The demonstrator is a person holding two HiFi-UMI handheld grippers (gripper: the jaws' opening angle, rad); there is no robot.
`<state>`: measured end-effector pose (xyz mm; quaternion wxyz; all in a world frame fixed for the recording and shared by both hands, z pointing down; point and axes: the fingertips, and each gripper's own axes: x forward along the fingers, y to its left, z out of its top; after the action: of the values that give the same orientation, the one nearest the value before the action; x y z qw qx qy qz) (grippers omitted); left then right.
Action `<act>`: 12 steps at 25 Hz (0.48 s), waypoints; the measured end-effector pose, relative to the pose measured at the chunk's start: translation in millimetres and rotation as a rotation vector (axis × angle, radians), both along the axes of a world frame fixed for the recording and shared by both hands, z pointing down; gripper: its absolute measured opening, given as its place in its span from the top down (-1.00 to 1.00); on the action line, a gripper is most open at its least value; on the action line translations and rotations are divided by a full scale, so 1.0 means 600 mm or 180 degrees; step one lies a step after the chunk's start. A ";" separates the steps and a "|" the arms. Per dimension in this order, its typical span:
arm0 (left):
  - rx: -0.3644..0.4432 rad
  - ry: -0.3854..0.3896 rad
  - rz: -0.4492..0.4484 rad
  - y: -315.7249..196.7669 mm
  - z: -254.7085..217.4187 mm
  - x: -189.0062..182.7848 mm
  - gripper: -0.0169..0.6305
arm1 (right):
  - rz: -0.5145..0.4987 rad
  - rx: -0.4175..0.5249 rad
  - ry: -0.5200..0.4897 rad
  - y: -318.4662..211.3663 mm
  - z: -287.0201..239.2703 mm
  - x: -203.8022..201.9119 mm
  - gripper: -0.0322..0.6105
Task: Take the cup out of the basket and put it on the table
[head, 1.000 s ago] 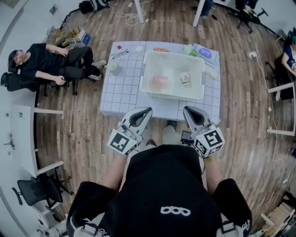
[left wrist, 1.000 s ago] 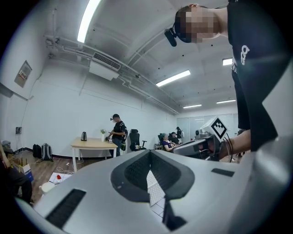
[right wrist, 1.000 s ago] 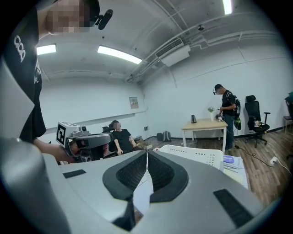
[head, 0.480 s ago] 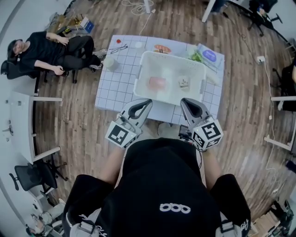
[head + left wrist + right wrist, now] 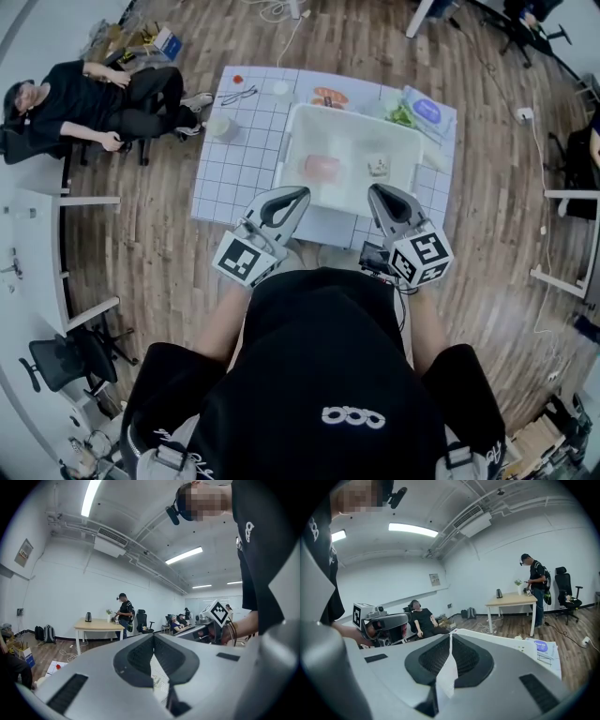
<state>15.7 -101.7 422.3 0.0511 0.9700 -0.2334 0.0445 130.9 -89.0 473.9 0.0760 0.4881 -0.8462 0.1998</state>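
Observation:
A white plastic basket (image 5: 292,141) stands on the right half of the gridded table (image 5: 239,173). A pink cup-like thing (image 5: 322,169) and a small pale block (image 5: 378,166) lie in it. A pale round cup (image 5: 219,126) stands on the table at the left. My left gripper (image 5: 298,194) and right gripper (image 5: 375,190) hover side by side at the table's near edge, just short of the basket's near rim. Both are shut and hold nothing. The left gripper view shows the left gripper's jaw tips (image 5: 153,635) meeting, and the right gripper view shows the right gripper's jaw tips (image 5: 450,634) meeting.
Glasses (image 5: 239,94), a red-orange item (image 5: 328,97), a green item (image 5: 398,114) and a blue-and-white pack (image 5: 422,110) lie along the table's far side. A person (image 5: 84,94) reclines in a chair at the left. A white desk (image 5: 37,244) and an office chair (image 5: 66,361) stand further left.
Both grippers have come forward to the basket's near rim, still shut. The head view has shifted, and the table now sits a little lower in it.

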 end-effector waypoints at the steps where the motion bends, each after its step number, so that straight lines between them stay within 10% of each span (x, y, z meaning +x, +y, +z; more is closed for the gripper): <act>1: -0.0018 0.0019 0.0026 -0.002 0.002 -0.003 0.92 | 0.0009 -0.0032 -0.0003 -0.004 0.004 -0.001 0.82; 12: -0.0036 0.0051 0.0209 -0.010 0.023 -0.015 0.92 | -0.0138 -0.0795 -0.0129 -0.074 0.118 -0.033 0.79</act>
<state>6.9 -107.8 436.3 0.0569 0.9772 -0.2008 0.0396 111.2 -133.3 544.8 0.1233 0.4523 -0.8264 0.3118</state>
